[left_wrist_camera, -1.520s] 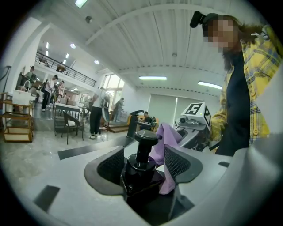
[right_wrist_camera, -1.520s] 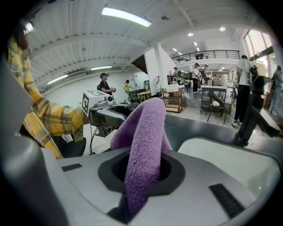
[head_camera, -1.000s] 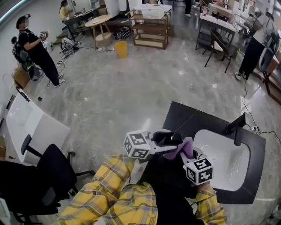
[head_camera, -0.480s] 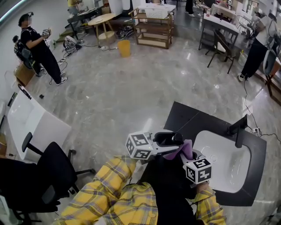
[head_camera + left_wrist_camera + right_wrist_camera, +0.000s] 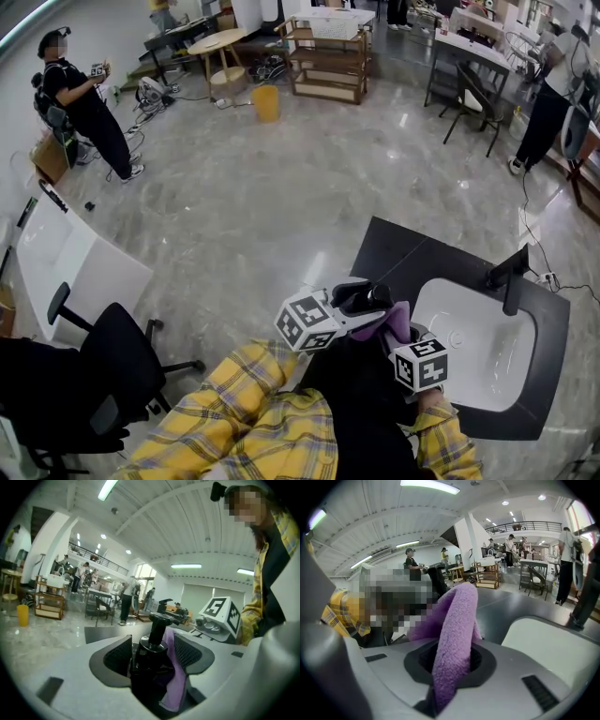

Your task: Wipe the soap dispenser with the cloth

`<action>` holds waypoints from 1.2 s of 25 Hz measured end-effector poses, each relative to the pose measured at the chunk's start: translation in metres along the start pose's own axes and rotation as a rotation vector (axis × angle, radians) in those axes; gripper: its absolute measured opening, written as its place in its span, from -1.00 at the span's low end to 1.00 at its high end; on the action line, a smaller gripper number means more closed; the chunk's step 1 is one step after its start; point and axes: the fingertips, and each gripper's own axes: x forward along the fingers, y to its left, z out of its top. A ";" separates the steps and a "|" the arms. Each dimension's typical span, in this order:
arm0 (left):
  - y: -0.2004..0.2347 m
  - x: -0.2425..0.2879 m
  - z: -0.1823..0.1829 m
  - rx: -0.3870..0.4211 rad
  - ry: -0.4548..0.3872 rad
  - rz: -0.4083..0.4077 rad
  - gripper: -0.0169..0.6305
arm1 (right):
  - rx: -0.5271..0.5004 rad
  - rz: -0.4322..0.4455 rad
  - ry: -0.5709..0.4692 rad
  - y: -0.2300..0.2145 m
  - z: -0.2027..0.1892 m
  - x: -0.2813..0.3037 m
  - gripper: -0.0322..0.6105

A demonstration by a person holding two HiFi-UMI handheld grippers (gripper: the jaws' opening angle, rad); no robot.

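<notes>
A black pump soap dispenser [image 5: 149, 660] stands between the jaws of my left gripper [image 5: 152, 656], which is shut on its body. In the head view the dispenser [image 5: 362, 297] is held in the air over the counter's near left corner, just past the left gripper [image 5: 349, 311]. A purple cloth [image 5: 454, 630] is clamped in my right gripper [image 5: 451, 660] and folds up out of the jaws. The cloth [image 5: 173, 677] lies against the dispenser's right side. From above, the cloth [image 5: 399, 321] sits between the dispenser and the right gripper [image 5: 405, 339].
A black counter [image 5: 394, 253] with a white sink [image 5: 478, 347] and black faucet [image 5: 511, 272] lies ahead to the right. A black office chair [image 5: 103, 375] and a white table [image 5: 56, 267] are at the left. People stand far off at desks and shelves.
The left gripper has tilted and shifted slightly right and down with the dispenser. The cloth stays pressed on the dispenser's side.
</notes>
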 end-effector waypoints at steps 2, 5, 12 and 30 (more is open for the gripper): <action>0.004 -0.001 0.003 0.013 -0.005 0.090 -0.16 | -0.028 -0.011 -0.016 0.002 0.003 -0.007 -0.79; 0.005 0.002 0.005 0.039 0.015 0.187 -0.16 | -0.036 -0.029 -0.041 0.001 0.007 -0.017 -0.79; 0.008 0.013 -0.006 0.053 0.080 0.336 -0.16 | 0.064 -0.058 -0.079 -0.013 0.001 -0.033 -0.79; 0.007 0.027 -0.006 0.102 0.111 0.017 -0.30 | 0.098 -0.093 -0.099 -0.013 -0.011 -0.053 -0.79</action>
